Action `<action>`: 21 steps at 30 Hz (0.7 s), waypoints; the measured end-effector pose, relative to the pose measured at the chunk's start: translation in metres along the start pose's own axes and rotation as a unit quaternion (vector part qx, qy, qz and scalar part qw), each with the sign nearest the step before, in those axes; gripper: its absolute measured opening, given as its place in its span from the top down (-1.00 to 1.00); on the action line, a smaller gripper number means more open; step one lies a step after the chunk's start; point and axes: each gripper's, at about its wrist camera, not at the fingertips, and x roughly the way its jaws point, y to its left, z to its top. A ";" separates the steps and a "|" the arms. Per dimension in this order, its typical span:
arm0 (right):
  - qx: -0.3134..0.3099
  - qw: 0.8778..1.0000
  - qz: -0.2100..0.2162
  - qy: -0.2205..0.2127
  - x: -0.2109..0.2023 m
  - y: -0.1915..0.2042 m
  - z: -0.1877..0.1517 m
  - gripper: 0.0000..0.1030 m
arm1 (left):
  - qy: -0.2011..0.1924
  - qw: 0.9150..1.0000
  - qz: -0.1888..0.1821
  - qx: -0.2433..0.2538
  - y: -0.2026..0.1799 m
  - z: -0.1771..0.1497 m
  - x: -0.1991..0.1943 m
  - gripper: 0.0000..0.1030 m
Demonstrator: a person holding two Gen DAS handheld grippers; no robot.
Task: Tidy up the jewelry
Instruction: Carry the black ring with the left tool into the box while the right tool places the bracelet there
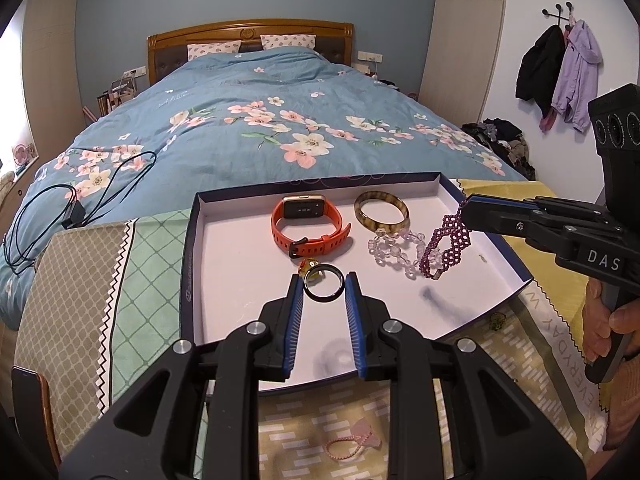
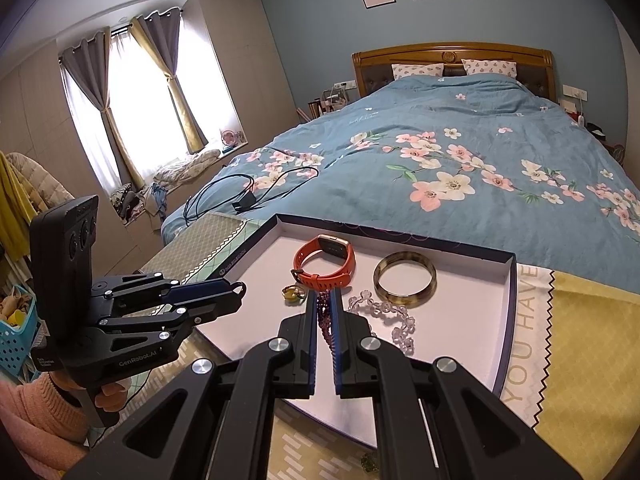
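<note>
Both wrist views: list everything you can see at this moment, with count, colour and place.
Tray: one, white inside, dark rim, on patterned cloths at the foot of the bed.
Watch: one, orange strap, far left in tray.
Bangle: one, mottled brown, far right in tray.
Clear bead bracelet: one, in front of bangle.
Purple bead bracelet: one, hanging from right gripper, lower end on tray.
Dark ring: one, black, between left gripper pads.
Yellow ring: one, beside watch.
Pink hair tie: one, on cloth before tray.
Cable: black, on bed.
Left gripper: black, blue pads.
Right gripper: black, blue pads.
</note>
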 end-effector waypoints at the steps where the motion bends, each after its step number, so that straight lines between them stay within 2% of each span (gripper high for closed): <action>1: 0.000 1.000 0.000 0.001 0.001 -0.001 0.000 0.91 | 0.001 1.000 0.000 0.000 0.001 0.000 0.001 0.58; 21: 0.021 0.999 -0.011 0.023 0.022 -0.020 0.002 0.91 | 0.028 1.000 0.009 0.000 -0.002 0.003 0.028 0.58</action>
